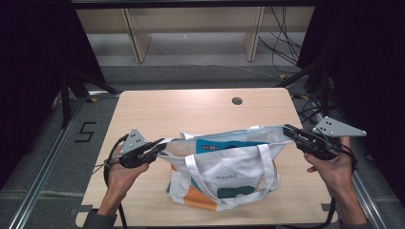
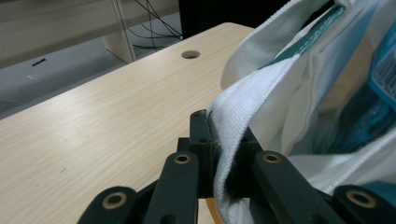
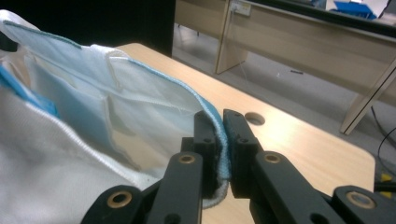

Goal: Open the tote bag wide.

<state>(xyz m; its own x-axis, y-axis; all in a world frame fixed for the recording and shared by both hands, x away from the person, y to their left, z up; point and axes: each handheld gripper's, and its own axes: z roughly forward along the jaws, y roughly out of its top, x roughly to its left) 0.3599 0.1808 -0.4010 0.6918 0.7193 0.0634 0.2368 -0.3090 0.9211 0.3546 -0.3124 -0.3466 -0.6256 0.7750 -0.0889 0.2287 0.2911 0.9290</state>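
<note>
A white tote bag [image 1: 224, 176] printed "HOUSE", with teal and orange patches and white straps, stands on the wooden table [image 1: 191, 107]. Its mouth is stretched wide between my two grippers. My left gripper [image 1: 160, 145] is shut on the bag's left rim, and in the left gripper view the thick white hem [image 2: 233, 121] is pinched between the jaws of the left gripper [image 2: 219, 133]. My right gripper [image 1: 289, 130] is shut on the right rim. In the right gripper view the blue-edged hem [image 3: 212, 116] runs between the jaws of the right gripper [image 3: 222, 128]. A blue packet [image 1: 224, 144] lies inside.
A round cable hole [image 1: 237, 100] sits near the table's far edge. Wooden shelving [image 1: 191, 28] stands behind the table, with loose cables [image 1: 282, 43] on the floor at the back right. Metal frame rails run along both sides of the table.
</note>
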